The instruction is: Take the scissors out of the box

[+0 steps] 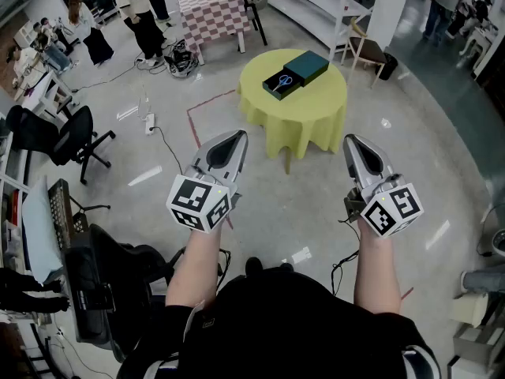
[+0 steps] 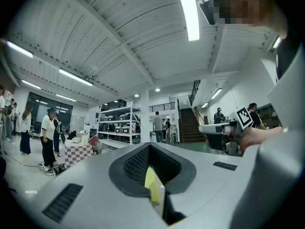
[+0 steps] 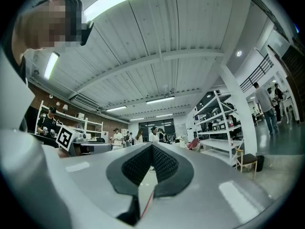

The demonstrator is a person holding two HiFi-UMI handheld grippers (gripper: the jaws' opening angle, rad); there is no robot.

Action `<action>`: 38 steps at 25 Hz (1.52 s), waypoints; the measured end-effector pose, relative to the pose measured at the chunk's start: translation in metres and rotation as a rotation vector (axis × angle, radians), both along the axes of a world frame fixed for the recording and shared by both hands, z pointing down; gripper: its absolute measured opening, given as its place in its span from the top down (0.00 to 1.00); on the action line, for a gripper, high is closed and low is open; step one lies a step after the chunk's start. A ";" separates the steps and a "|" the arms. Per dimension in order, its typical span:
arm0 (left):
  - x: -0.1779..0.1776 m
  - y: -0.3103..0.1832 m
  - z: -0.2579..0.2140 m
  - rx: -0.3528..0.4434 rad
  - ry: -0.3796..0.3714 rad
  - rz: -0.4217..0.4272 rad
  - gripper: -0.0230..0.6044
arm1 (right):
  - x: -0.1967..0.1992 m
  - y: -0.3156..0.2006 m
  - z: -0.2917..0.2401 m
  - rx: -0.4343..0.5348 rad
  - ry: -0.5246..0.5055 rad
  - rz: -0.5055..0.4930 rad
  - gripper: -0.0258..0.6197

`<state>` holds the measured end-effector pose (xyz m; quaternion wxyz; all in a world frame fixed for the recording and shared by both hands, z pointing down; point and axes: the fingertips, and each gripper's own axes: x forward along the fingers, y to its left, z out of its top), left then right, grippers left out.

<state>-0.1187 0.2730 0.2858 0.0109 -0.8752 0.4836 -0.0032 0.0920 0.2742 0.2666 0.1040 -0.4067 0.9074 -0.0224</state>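
Note:
A round table with a yellow cloth [image 1: 304, 121] stands some way ahead on the floor. On it lies an open dark box [image 1: 276, 88] with blue-handled scissors [image 1: 286, 80] inside, and its dark teal lid [image 1: 308, 65] rests beside it to the right. My left gripper [image 1: 237, 137] and right gripper [image 1: 351, 140] are held out level in front of me, well short of the table. Both are shut with nothing in them. In the left gripper view [image 2: 150, 147] and the right gripper view [image 3: 152, 148] the jaws meet at the tips, and only the hall shows beyond.
A black office chair [image 1: 71, 140] stands at the left. A checkered table [image 1: 211, 14] and several people [image 1: 138, 10] are at the back left. White shelving [image 1: 316, 2] and a wooden chair [image 1: 367, 52] lie behind the yellow table. Cables [image 1: 170, 152] and red tape [image 1: 207, 105] mark the floor.

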 end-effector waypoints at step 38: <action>0.017 -0.120 0.080 -0.164 0.021 0.030 0.96 | 0.003 -0.092 0.051 -0.153 -0.009 -0.073 0.95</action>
